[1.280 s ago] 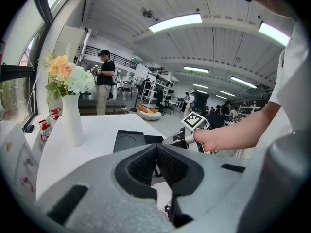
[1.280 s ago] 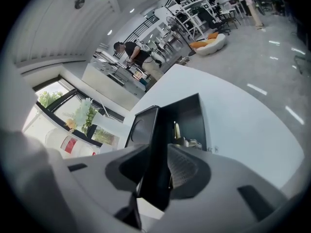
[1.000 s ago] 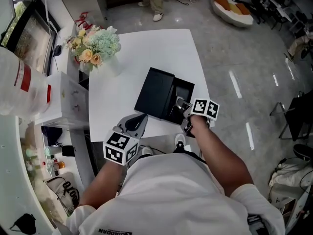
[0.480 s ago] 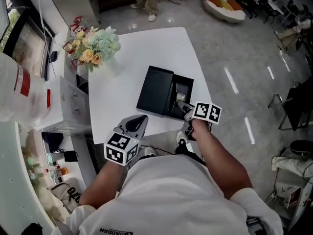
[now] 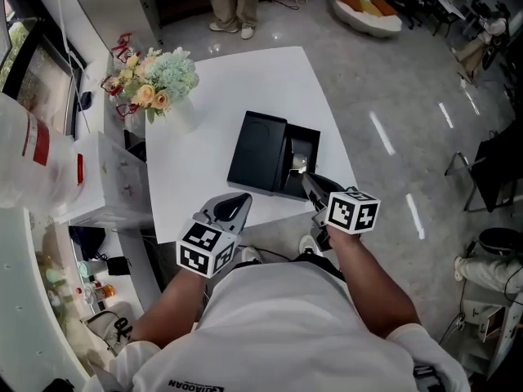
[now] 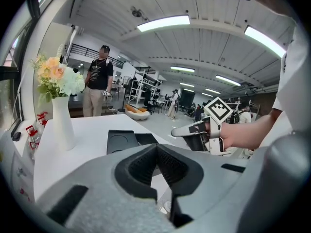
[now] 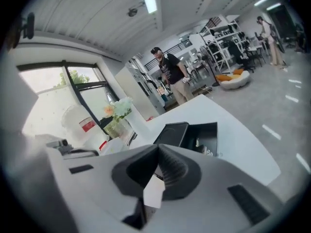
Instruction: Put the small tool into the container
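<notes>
On the white tabletop [image 5: 245, 80], the metal piece [image 5: 298, 164] is seen lying inside the open box [image 5: 318, 143], toward 5 o'clock. The right tool [image 5: 308, 180], pressed together and empty, is held at the box's 6 o'clock, the piece apparently being already delivered. The left tool [image 5: 239, 196], likewise pressed together on nothing, is kept clear at 7 o'clock.

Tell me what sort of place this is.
Probably an open-plan lab or workshop: long ceiling strip lights, white metal shelving racks in the background, and a wide polished grey floor.
</notes>
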Available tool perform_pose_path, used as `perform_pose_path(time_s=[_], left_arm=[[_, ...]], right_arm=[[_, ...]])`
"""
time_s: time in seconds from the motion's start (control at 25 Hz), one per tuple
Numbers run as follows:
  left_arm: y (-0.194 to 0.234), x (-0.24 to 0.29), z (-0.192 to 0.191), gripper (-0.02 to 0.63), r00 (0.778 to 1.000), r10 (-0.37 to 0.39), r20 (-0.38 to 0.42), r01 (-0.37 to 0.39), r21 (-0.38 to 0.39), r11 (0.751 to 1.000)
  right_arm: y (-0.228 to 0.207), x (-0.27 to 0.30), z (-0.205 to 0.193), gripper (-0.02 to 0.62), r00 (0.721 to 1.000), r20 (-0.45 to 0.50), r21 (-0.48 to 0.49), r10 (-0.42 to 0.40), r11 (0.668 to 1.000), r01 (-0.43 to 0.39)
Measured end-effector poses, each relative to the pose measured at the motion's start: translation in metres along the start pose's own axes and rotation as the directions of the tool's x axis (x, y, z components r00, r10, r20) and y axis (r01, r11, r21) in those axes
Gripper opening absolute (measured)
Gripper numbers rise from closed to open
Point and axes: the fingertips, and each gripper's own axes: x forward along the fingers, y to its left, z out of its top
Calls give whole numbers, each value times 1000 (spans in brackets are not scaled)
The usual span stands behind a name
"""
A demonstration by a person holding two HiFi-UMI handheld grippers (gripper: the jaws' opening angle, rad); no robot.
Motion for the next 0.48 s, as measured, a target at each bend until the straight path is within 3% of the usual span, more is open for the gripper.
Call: perform_pose_path(time_s=[0.16, 0.32, 0.48], left_arm=[[-5, 3, 10, 9, 1000, 21, 23, -21, -6, 1000], [-16, 11, 19, 9, 998, 44, 44, -43, -9, 999], [-25, 17, 28, 9, 995, 78, 63, -78, 4, 997]], right_arm=[[16, -24, 14, 8, 998, 32, -178, 48, 983, -42], [25, -49, 29, 6, 994, 55, -355, 96, 932, -70], [20, -64, 37, 6, 992, 56, -429, 111, 900, -77]])
